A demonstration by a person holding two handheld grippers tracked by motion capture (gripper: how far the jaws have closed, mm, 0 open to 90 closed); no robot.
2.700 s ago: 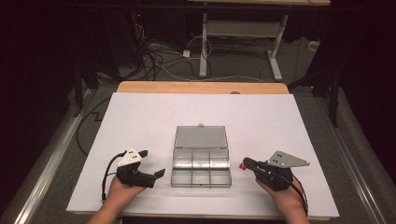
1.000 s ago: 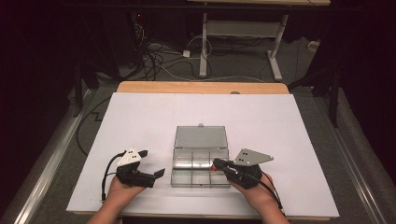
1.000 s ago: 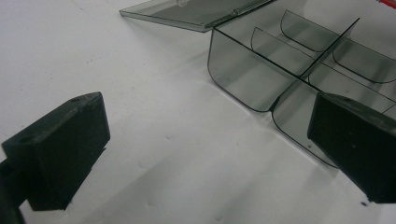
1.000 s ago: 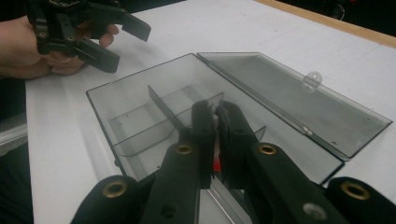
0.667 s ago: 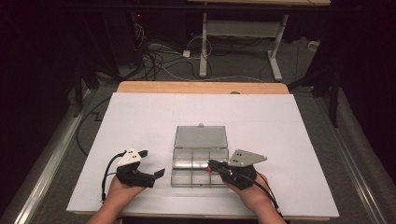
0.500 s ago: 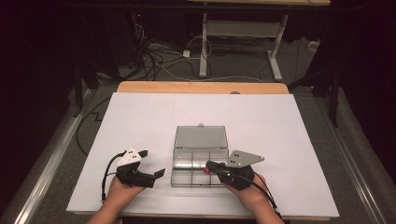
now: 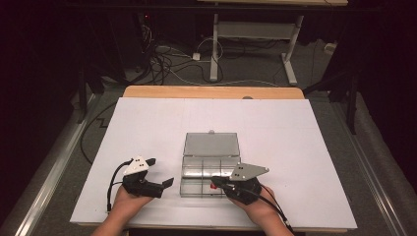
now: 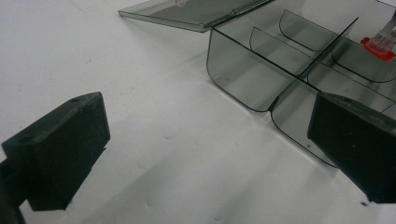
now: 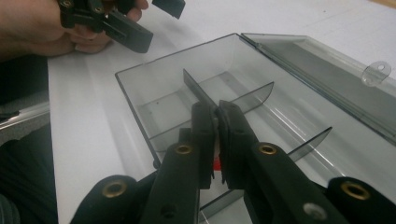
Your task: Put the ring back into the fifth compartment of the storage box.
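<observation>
A clear plastic compartment box [image 7: 183, 183] lies near the table's front edge, its lid [image 7: 211, 144] folded flat behind it. My right gripper [image 7: 219, 183] hovers over the box's front row, shut on a small red-and-clear piece [image 7: 213, 186]. In the left gripper view that piece [image 8: 379, 41] hangs above a compartment. In the right gripper view the jaws [image 9: 217, 110] are pressed together over the dividers, with red [image 9: 216, 164] showing beneath. My left gripper [image 7: 160, 172] rests left of the box, open and holding nothing [image 8: 210, 149].
The white table top [image 7: 147, 123] stretches wide behind and beside the box. The box walls [image 8: 243, 79] stand just right of my left jaws. A person's hand with the left gripper [image 9: 156, 21] sits beyond the box [image 9: 126, 88]. Cables lie on the floor behind.
My right gripper has moved left from beside the box to above its front compartments, carrying the red-and-clear piece. The left gripper has stayed put.
</observation>
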